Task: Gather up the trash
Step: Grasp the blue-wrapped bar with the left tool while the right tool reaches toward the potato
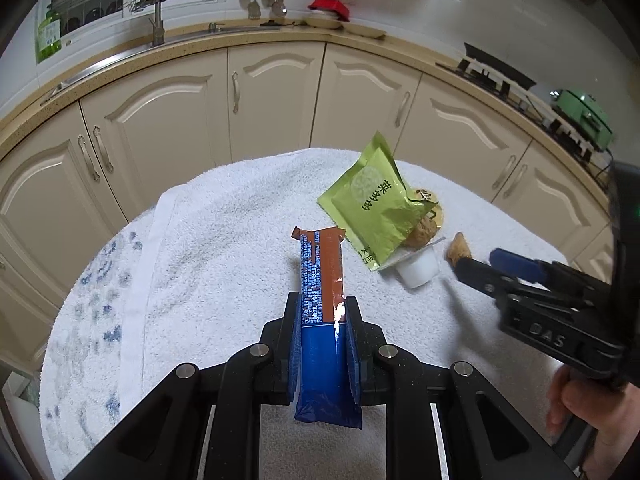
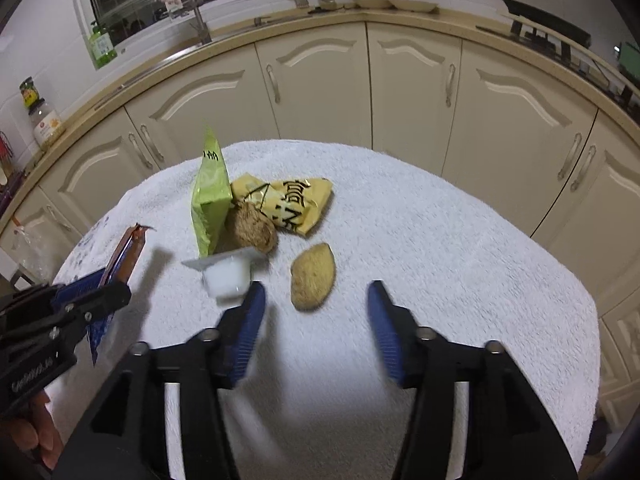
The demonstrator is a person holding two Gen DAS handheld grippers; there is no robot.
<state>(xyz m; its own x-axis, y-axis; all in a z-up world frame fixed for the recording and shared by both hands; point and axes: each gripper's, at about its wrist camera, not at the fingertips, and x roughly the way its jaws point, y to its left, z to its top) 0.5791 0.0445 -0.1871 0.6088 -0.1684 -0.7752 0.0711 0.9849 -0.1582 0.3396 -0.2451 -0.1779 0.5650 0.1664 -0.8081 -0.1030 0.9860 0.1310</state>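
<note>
A white towel (image 2: 400, 220) is spread before cream kitchen cabinets (image 1: 276, 96).
At lower centre, a blue-brown wrapper (image 1: 322, 300) is clamped by the left gripper (image 1: 323, 312); the right gripper (image 2: 316, 300) is held apart around a brown lump (image 2: 313, 278).

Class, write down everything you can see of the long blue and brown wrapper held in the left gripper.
The wrapper is a long, narrow, glossy foil-like sleeve, blue at the near end, brown with a blue printed strip toward the far end, which is torn open and ragged. The left gripper is shut on it, blue pads pressing both sides. It points forward over the white towel, apart from the other litter.
</note>
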